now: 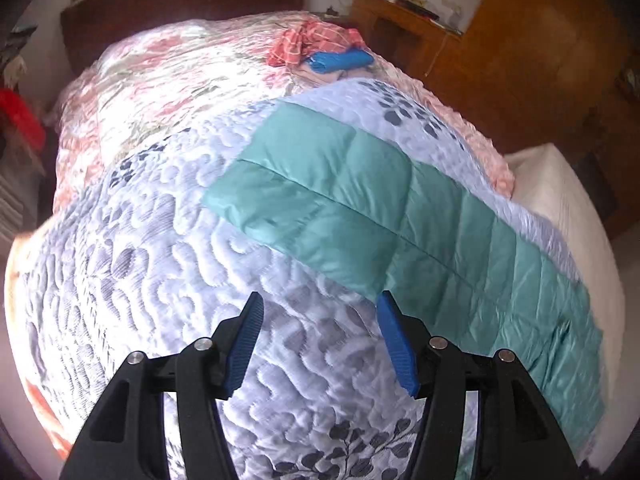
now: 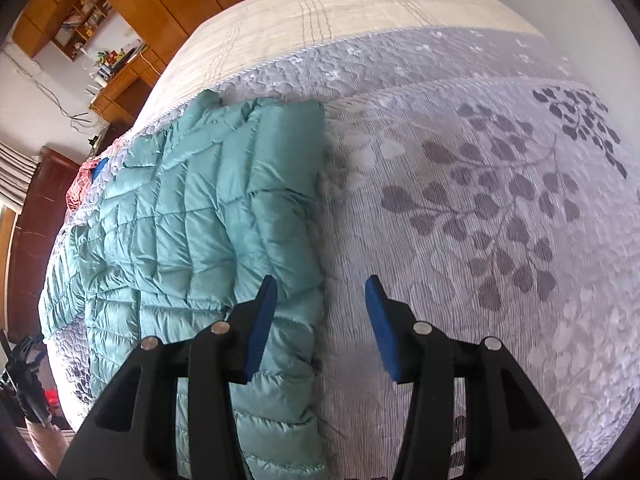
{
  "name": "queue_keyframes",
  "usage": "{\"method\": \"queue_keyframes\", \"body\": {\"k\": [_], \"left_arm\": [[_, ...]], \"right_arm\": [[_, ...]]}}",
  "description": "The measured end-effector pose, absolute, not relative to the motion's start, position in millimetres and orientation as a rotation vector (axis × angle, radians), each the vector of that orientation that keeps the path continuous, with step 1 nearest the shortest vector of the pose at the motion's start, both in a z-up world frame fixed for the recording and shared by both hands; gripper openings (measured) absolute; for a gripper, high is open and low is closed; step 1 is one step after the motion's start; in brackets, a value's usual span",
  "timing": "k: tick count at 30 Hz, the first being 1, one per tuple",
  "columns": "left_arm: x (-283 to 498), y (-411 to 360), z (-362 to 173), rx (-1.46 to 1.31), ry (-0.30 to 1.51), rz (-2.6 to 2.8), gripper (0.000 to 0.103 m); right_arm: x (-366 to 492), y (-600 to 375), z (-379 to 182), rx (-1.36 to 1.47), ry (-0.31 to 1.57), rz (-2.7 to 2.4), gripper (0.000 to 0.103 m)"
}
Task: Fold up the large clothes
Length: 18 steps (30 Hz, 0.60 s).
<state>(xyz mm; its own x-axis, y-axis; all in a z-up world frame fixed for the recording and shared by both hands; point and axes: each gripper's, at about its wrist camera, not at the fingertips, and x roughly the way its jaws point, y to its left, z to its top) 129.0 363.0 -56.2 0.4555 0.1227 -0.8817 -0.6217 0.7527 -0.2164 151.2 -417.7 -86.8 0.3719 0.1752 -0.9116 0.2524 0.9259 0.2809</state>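
A teal quilted down jacket [image 1: 360,208] lies flat on a grey-white leaf-patterned quilt [image 1: 160,248] on a bed. In the left wrist view it runs as a long band from the middle to the lower right. My left gripper [image 1: 320,304] is open and empty, above the quilt just short of the jacket's near edge. In the right wrist view the jacket [image 2: 192,216] fills the left half, its straight edge running down the middle. My right gripper [image 2: 322,284] is open and empty, straddling that edge, with the left finger over the jacket and the right over the quilt [image 2: 480,240].
A pink checked cloth [image 1: 316,42] and a blue rolled item [image 1: 340,61] lie near the dark headboard [image 1: 180,0]. A floral bedspread [image 1: 160,80] covers the far bed. A cream mattress [image 2: 320,12] shows beyond the quilt. Wooden cabinets [image 1: 540,40] stand beside the bed.
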Motion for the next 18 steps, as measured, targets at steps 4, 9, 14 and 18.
{"method": "queue_keyframes", "body": {"k": [4, 9, 14, 18], "left_arm": [[126, 401, -66, -0.706, 0.952, 0.508, 0.059], [134, 426, -85, -0.821, 0.925, 0.494, 0.059], [143, 445, -96, -0.873, 0.888, 0.492, 0.058], [147, 447, -97, -0.87, 0.884, 0.52, 0.046]], "right_arm": [[156, -408, -93, 0.401, 1.215, -0.047, 0.047], [159, -401, -100, 0.39, 1.234, -0.041, 0.047], [161, -395, -106, 0.37, 1.251, -0.041, 0.047], [163, -393, -108, 0.366, 1.259, -0.042, 0.047]]}}
